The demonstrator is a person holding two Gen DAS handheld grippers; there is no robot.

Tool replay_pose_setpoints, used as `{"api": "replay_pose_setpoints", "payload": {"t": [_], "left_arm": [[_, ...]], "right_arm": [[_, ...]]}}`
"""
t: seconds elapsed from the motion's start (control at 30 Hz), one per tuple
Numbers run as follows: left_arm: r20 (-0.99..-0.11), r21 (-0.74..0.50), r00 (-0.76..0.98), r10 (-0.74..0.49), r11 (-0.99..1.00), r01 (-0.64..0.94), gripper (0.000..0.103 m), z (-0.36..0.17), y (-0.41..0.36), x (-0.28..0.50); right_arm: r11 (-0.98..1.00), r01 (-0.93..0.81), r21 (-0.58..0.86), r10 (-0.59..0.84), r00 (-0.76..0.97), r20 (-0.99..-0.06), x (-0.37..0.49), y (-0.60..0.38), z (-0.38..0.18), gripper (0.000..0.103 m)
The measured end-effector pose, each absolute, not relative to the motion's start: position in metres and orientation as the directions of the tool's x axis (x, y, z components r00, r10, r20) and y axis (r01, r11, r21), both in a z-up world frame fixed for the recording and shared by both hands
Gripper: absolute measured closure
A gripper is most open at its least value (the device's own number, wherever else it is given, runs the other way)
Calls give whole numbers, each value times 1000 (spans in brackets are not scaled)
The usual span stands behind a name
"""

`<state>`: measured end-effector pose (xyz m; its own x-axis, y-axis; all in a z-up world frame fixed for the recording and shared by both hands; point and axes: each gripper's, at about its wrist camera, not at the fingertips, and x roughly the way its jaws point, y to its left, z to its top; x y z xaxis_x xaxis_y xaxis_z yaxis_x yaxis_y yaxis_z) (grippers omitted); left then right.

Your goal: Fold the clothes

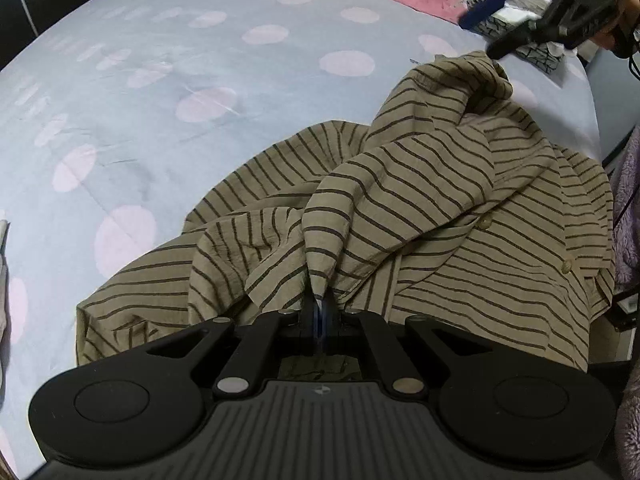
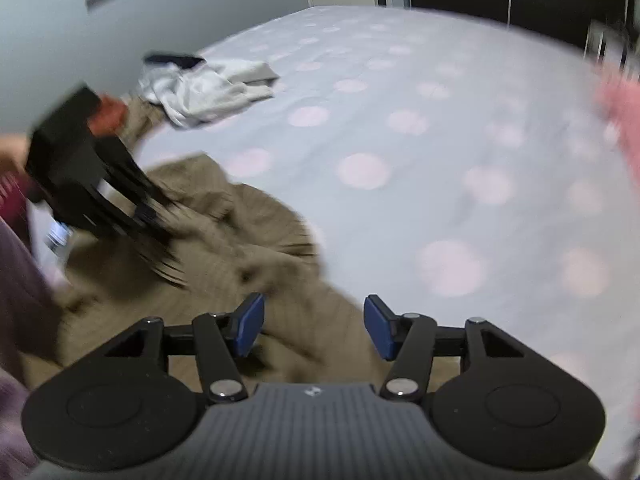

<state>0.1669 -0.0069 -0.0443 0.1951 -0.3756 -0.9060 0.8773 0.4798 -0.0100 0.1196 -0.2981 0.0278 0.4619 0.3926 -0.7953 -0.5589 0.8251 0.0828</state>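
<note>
With the left gripper pinched on a bunched ridge of the striped shirt, the right gripper, fingers spread, should probably take the loose edge at two o'clock for even tension.

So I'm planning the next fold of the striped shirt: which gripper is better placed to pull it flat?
Left. The left gripper is already shut on a fold of the striped shirt, while the right gripper hangs open above it, gripping nothing.
</note>
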Motion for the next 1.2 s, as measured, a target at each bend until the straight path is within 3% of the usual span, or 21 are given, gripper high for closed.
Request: {"api": "replay_pose_setpoints", "payload": {"t": [0.1,0.17,0.2,0.37,0.47,0.6,0.67,0.73,0.8,1.07,1.2], "left_arm": [[-893,15,235,-384,496,868,103,-39,-6,168],[-874,43,287,-393,524,850,103,-30,-5,170],[-860,55,317,-401,545,837,103,-24,-5,171],[-750,128,499,-433,645,753,103,10,-6,179],[-680,158,594,-429,706,691,103,26,-10,184],[-671,155,622,-404,744,650,103,31,-19,197],[-686,168,625,-371,756,633,103,24,-25,203],[-706,176,618,-345,760,625,103,14,-30,208],[-725,181,606,-327,758,626,103,6,-32,213],[-766,198,578,-283,751,630,103,-11,-24,219],[-780,205,566,-266,746,633,103,-17,-22,218]], "right_arm": [[825,-564,30,316,417,-852,124,-302,13,47],[834,-552,24,268,367,-891,123,-314,1,88],[854,-520,22,241,358,-902,125,-319,-2,99],[915,-402,-27,211,536,-817,120,-350,23,100],[933,-352,-78,183,649,-738,119,-352,41,100],[940,-315,-134,143,718,-681,130,-353,49,99],[938,-304,-165,117,728,-675,138,-351,43,94],[933,-287,-216,69,734,-676,147,-345,34,69],[928,-275,-250,34,733,-679,156,-339,26,69],[970,-206,-130,30,629,-777,167,-379,1,62],[997,-82,0,45,551,-834,171,-407,-27,45]]}}
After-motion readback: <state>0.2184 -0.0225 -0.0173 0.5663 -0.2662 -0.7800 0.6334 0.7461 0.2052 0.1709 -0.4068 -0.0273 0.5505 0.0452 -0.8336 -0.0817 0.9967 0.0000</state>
